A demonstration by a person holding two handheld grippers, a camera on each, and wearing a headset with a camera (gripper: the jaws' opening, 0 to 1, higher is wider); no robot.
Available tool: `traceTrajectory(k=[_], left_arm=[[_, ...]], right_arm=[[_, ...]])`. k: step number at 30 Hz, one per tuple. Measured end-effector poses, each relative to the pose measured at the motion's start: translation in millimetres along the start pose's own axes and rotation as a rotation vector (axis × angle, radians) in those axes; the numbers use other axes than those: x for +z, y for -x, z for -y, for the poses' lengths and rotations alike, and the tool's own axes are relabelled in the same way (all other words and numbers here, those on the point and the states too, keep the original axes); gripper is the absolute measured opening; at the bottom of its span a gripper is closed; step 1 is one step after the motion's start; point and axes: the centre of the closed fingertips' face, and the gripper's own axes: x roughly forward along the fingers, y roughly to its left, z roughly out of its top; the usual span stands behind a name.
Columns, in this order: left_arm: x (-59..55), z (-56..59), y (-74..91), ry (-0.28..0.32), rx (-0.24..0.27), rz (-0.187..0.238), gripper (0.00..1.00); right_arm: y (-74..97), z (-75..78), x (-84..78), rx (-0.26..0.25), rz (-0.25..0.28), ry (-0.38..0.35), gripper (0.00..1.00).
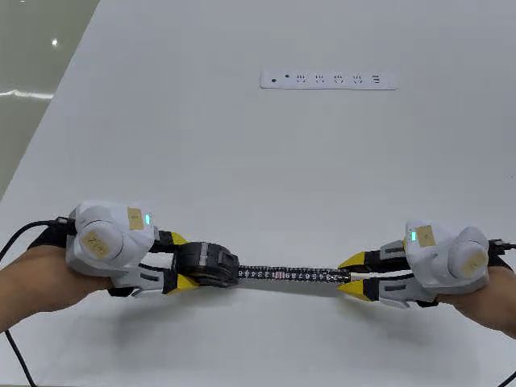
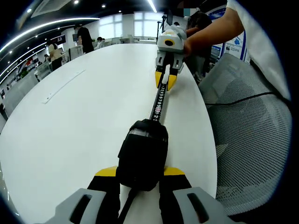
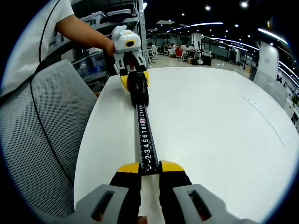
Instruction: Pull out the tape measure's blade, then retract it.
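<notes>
Two jaws of my left gripper (image 1: 181,260) are squeezed onto the black case (image 2: 142,154), one yellow tip on each side. The case sits on the white table (image 1: 242,161), near the front edge, on my left.

The blade (image 1: 290,275) is pulled out of the case and runs straight to the right, low over the table. It is black with white numbers. I cannot tell if it touches the table.

My right gripper (image 1: 352,275) pinches the end of the blade, with its jaws almost closed on it. The two grippers point at each other, well apart, with the blade stretched between them.

A long white power strip (image 1: 328,79) lies flat far back on the table, well away from the case. A grey mesh chair (image 3: 46,135) stands just beside the table.
</notes>
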Motion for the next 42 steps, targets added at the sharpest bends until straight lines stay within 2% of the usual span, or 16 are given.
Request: traceTrajectory(k=[26, 42], left_arm=[[1.2, 0.4, -1.4, -0.002, 0.008, -0.012, 0.28], [1.2, 0.8, -1.9, -0.012, 0.007, -0.018, 0.28]], right_arm=[[36.9, 13.1, -34.2, -0.023, -0.053, -0.017, 0.11], [53.8, 12.5, -50.3, -0.044, -0.078, -0.057, 0.11]])
